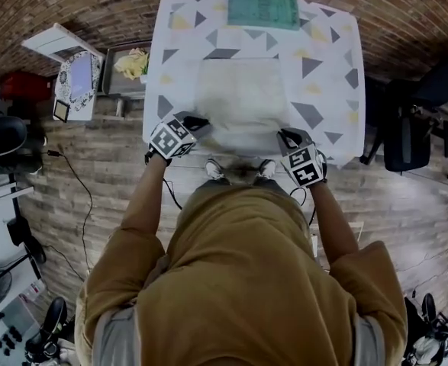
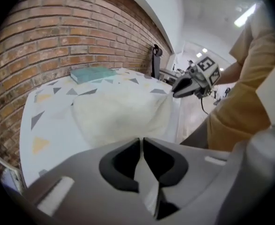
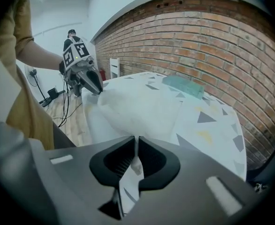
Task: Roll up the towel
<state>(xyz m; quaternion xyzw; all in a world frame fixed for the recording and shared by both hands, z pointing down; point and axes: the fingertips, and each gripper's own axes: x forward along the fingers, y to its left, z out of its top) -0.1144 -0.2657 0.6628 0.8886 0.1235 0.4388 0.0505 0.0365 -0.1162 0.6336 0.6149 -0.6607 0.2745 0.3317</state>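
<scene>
At the near table (image 1: 327, 90) edge, my left gripper (image 1: 201, 122) and right gripper (image 1: 285, 136) clamp the towel (image 1: 243, 97) by corners; thin bites could slip mid-roll.

Both towel (image 1: 241, 101) corners unseen beneath left gripper (image 1: 199, 121) and right gripper (image 1: 284, 135)

A surface (image 1: 323, 67) covered in a white cloth with grey and yellow triangles stands against a brick wall (image 1: 71, 6). A teal pad (image 1: 263, 8) lies at its far edge. Left of it, something yellow (image 1: 132, 63) sits in a grey tray. A dark chair (image 1: 407, 139) stands to the right on the wooden floor (image 1: 109, 174).
</scene>
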